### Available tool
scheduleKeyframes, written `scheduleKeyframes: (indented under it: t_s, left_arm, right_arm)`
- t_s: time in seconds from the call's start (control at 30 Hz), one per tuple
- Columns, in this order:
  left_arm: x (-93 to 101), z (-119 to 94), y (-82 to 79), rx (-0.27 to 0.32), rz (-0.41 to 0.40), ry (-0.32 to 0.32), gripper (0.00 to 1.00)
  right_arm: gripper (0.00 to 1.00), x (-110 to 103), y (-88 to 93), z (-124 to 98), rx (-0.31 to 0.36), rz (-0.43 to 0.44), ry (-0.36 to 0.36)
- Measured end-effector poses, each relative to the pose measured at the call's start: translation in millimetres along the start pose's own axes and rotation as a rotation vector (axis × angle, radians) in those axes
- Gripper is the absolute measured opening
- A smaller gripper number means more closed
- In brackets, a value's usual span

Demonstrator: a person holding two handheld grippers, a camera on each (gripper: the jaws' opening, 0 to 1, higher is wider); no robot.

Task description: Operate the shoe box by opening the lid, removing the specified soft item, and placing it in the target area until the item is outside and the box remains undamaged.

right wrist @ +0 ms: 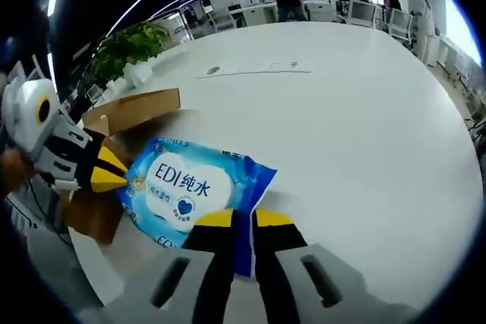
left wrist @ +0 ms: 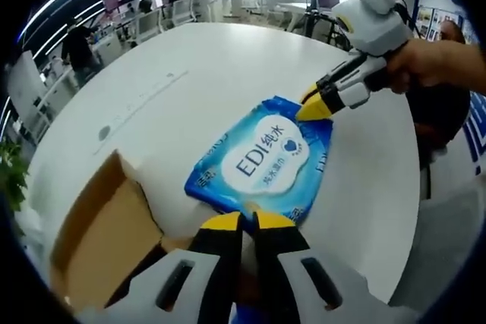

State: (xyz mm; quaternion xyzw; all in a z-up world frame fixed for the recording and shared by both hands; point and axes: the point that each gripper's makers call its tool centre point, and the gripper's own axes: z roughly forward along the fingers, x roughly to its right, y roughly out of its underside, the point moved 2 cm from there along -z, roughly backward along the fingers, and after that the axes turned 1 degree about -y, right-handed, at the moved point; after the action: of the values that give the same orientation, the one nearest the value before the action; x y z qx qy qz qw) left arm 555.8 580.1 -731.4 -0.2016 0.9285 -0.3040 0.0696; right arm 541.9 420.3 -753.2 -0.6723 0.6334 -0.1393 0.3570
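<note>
Wipes pack [left wrist: 262, 161]: held clear of the open shoe box [left wrist: 99, 233], above the white bench [left wrist: 228, 66]
Left gripper [left wrist: 247, 221]: fingers pinching its 6 o'clock edge
Right gripper [right wrist: 235, 219]: fingers clamping the opposite edge, sharing the limp load

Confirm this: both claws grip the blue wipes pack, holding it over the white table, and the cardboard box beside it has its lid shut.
Not shut. The left gripper view shows the cardboard box open, its inside exposed. The rest stands: left claw and right claw grip the wipes pack over the white table.
</note>
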Motion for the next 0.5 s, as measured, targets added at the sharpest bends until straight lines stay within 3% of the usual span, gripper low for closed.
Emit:
scheduleKeyframes:
  t_s: [0.23,0.5]
  left_arm:
    - [1.0,-17,-4.2,0.051,-0.034,0.013,0.11]
    - [-9.6,-65,-7.4,0.147,-0.100,-0.026,0.16]
  right_arm:
    - [0.13,-9,-5.7,-17,0.034,-0.030,-0.001]
    - [0.19,-37,-13.2,-39,0.056,-0.155,-0.045]
